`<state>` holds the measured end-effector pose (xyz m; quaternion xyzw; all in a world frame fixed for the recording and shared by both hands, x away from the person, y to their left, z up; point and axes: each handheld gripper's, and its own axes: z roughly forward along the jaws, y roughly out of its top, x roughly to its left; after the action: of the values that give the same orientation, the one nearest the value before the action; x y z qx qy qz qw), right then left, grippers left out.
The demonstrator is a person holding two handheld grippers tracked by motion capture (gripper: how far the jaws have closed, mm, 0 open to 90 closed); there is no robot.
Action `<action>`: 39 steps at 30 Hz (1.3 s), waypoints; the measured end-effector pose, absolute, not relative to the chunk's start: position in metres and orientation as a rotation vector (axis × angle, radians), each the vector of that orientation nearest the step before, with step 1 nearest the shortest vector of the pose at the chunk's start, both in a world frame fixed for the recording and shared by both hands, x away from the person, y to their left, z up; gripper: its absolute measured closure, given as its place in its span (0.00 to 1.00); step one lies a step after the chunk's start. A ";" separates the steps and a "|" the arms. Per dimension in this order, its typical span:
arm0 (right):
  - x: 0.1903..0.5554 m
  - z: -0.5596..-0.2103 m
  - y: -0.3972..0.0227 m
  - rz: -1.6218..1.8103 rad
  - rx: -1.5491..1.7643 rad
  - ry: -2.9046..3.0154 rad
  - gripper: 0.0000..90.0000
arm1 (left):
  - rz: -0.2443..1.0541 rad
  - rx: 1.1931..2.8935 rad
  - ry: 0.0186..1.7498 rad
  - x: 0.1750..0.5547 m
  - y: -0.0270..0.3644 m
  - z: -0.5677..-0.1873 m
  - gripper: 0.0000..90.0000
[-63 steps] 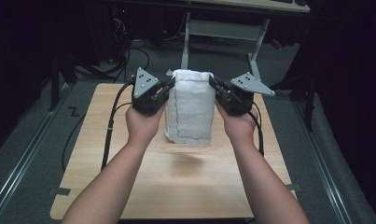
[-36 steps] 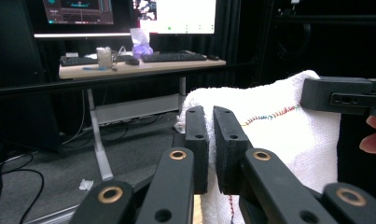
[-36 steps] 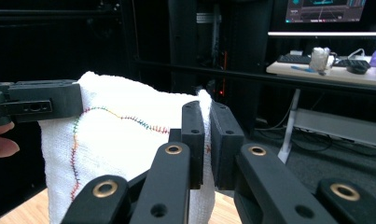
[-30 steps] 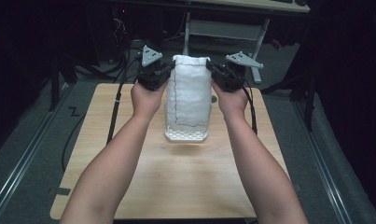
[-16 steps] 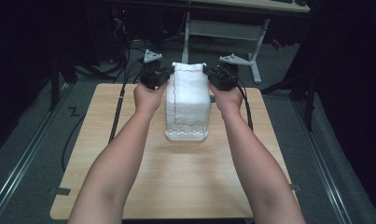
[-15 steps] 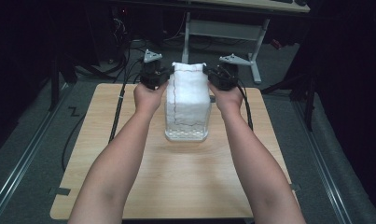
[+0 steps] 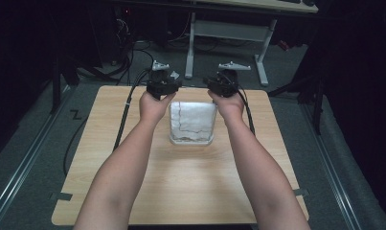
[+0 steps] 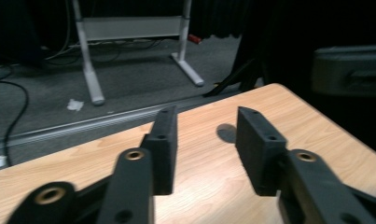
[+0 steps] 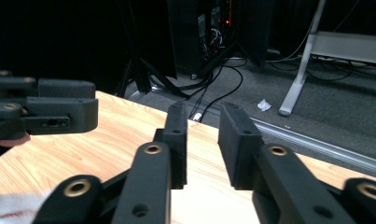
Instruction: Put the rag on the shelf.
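1. On the table (image 7: 133, 143), toward its far half and midway between your hands, stands the bag (image 7: 192, 122): white, soft-walled, with a dark crack-like line down its near face, upright in a clear tray-like base.
2. Your left gripper (image 7: 169, 87) sits just left of the bag's far top corner, near the table's far edge. Its jaws have just been opening. Seen from its own camera, the left gripper (image 8: 205, 140) shows a clear gap with bare wood between the pads; nothing is held.
3. Your right gripper (image 7: 215, 86) sits just right of the bag's far top corner, level with the left one. Its jaws have also just been opening. From its own camera, the right gripper (image 9: 202, 135) shows a narrower gap, again with only table behind it; nothing is held.
4. Your hands: the left hand (image 7: 154, 106) lies close against the bag's left side, the right hand (image 7: 229, 104) close against its right side; whether either touches the bag cannot be told.
5. Cables (image 7: 126, 110) trail from each gripper across the table toward the near side.
6. Beyond the table's far edge: grey floor, a desk frame (image 7: 229, 33), and a scrap of paper (image 8: 75, 104) on the floor.
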<state>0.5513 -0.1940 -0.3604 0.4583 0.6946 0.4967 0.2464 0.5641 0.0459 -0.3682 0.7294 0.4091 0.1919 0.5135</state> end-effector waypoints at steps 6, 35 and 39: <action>0.546 -0.358 -0.189 1.332 1.227 1.901 0.74 | 0.496 1.759 0.955 0.558 0.045 -0.363 0.59; 0.494 -0.355 -0.206 1.270 1.126 1.867 0.54 | 0.596 1.726 0.950 0.504 0.077 -0.354 0.49; 0.477 -0.356 -0.210 1.266 1.116 1.860 0.53 | 0.584 1.730 0.962 0.492 0.081 -0.356 0.49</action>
<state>0.4769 -0.2100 -0.3563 0.4225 0.7043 0.4791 0.3098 0.4915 0.0811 -0.3564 0.7195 0.4001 0.2430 0.5130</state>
